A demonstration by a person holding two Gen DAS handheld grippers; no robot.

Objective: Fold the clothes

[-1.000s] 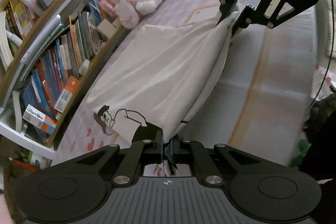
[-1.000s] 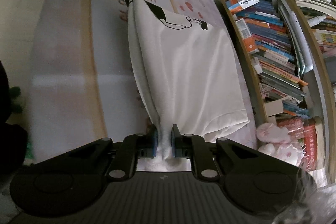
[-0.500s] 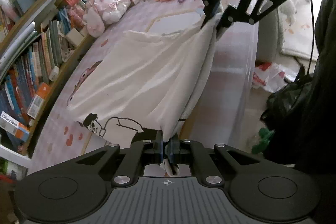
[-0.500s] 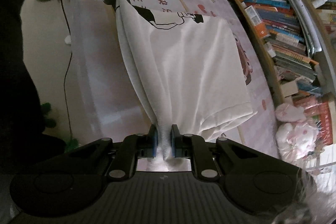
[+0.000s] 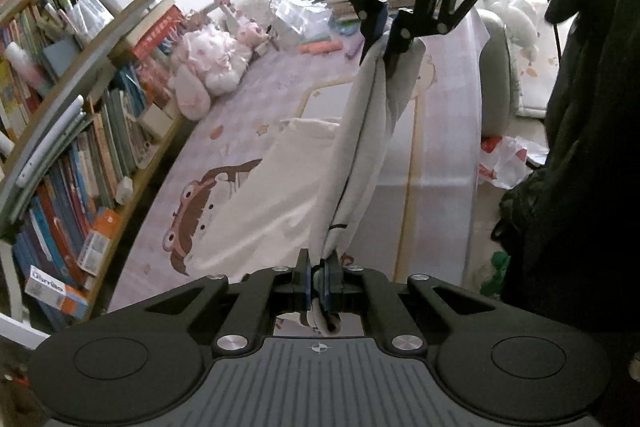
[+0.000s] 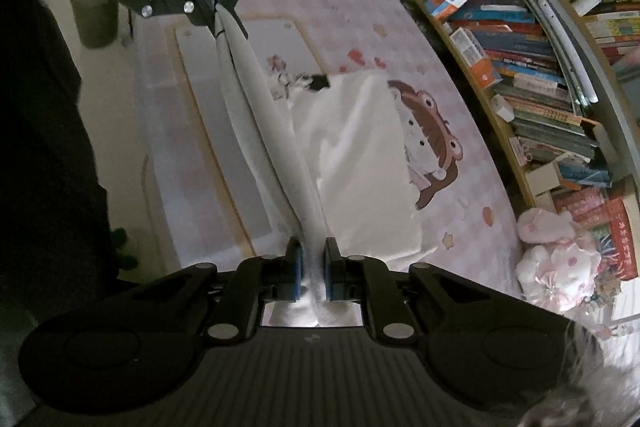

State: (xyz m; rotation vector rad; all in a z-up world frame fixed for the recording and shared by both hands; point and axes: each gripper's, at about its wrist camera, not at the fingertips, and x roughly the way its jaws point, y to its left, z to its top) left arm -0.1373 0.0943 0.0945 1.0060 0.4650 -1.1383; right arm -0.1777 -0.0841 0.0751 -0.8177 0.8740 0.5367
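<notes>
While your left gripper (image 5: pixel 316 285) and right gripper (image 6: pixel 311 277) each clamp a bunched end of the white T-shirt (image 5: pixel 280 203), its gathered edge runs taut between them as the long axis. From that edge the rest of the cloth hangs down toward the bookshelf (image 5: pixel 72 131), its lower part resting on the pink mat (image 5: pixel 248 99). Neither gripper sits nearer the cloth; any coming fold turns on that shared line.

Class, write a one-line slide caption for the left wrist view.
Both grippers, left and right, clamp a white T-shirt above the pink mat.
</notes>
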